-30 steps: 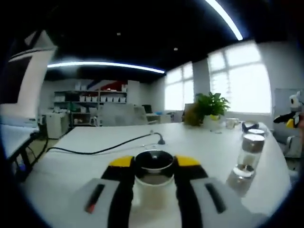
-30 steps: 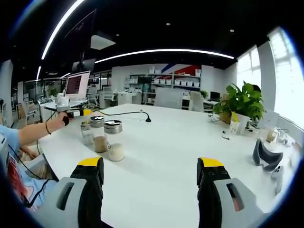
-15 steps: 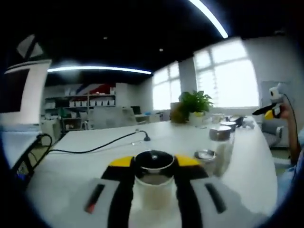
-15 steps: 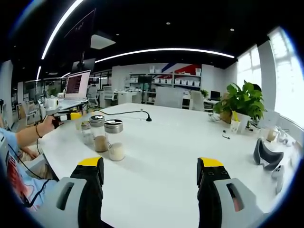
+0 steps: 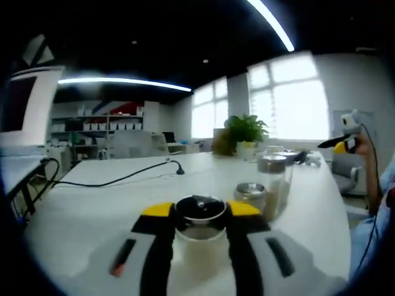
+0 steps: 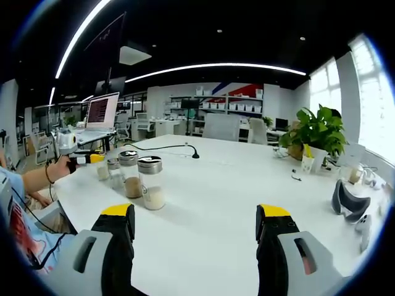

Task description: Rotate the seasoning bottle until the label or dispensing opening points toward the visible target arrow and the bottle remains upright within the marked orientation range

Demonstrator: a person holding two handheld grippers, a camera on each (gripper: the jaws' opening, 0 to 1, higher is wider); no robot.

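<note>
My left gripper (image 5: 197, 216) is shut on a seasoning bottle (image 5: 199, 229), a clear jar of pale powder with a dark shiny lid, held upright between the yellow-tipped jaws. The right gripper view shows that left gripper (image 6: 83, 158) at the far left in a person's hand, its bottle (image 6: 102, 170) just left of a row of three jars. My right gripper (image 6: 196, 231) hovers open over the white table (image 6: 234, 185) with nothing between its jaws. It also appears at the right edge of the left gripper view as the right gripper (image 5: 342, 140).
Three lidded jars (image 6: 151, 182) stand in a row; two jars (image 5: 273, 179) are close to the held bottle's right. A black cable (image 6: 163, 147) crosses the far table. A potted plant (image 6: 316, 132) and a headset (image 6: 345, 203) sit at the right, a laptop (image 6: 102, 111) at the left.
My left gripper has turned with the bottle still held, so the standing jars slid from the right toward the middle of its view. The right gripper has stayed put.
</note>
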